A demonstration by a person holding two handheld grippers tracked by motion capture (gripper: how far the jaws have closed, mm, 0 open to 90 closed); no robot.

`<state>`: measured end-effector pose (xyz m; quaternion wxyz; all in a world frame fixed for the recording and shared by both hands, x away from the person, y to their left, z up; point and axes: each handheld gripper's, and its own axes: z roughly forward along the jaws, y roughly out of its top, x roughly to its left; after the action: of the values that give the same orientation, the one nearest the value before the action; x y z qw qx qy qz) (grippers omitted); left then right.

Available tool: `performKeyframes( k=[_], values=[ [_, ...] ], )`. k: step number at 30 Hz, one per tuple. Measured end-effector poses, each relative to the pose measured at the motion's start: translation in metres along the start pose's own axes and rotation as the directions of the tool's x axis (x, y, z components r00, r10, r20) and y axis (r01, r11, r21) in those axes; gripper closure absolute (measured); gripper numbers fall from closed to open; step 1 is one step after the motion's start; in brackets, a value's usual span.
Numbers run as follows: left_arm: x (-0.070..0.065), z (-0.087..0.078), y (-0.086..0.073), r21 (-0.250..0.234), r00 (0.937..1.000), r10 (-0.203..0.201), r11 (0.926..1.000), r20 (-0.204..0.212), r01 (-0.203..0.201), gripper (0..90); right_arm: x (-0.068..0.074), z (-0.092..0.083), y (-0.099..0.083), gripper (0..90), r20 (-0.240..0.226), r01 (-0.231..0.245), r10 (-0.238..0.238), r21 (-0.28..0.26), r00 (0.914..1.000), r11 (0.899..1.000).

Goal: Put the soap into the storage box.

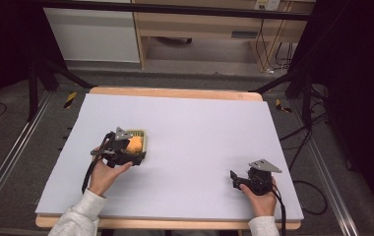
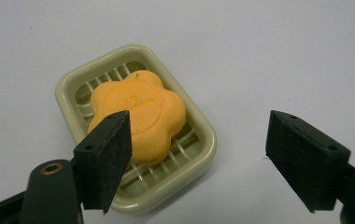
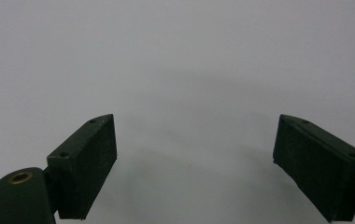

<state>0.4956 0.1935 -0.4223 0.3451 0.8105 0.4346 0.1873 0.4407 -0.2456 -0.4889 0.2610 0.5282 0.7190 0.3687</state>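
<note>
Evidently, the orange flower-shaped soap bar (image 2: 138, 116) is kept in the pale green slatted plastic soap dish (image 2: 199, 126) on the white table sheet (image 1: 200, 132). The left gripper (image 2: 199, 154) is held spread above it, seemingly lined up for grasping; the right gripper (image 3: 194, 158) is parked aside, also released.

Both grippers low — left gripper (image 1: 135, 153) and right gripper (image 1: 233, 179) agape.

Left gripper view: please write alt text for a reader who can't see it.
An orange flower-shaped soap lies in a pale green slatted soap dish on a light grey table surface. The left gripper is above it with black jaws wide open, holding nothing.
</note>
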Motion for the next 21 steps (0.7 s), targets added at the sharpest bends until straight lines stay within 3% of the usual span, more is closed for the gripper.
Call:
performKeyframes(
  k=[8, 13, 21],
  values=[
    [0.002, -0.013, -0.027, -0.053, 0.9998, 0.004, 0.9986, -0.019, -0.005, 23.3, 0.000, 0.000, 0.000, 13.8, -0.001, -0.004, 0.004, 0.000, 1.0000, 1.000],
    [0.011, -0.021, -0.050, -0.079, 0.9987, -0.021, 0.9967, -0.047, 0.017, 23.4, 0.000, 0.000, 0.000, 13.5, -0.005, -0.006, 0.006, 0.000, 1.0000, 1.000],
    [0.026, -0.025, -0.073, -0.091, 0.9968, -0.066, 0.9939, -0.045, 0.062, 23.1, -0.001, 0.000, 0.000, 13.3, -0.006, -0.007, 0.007, 0.000, 1.0000, 1.000]
  ],
)
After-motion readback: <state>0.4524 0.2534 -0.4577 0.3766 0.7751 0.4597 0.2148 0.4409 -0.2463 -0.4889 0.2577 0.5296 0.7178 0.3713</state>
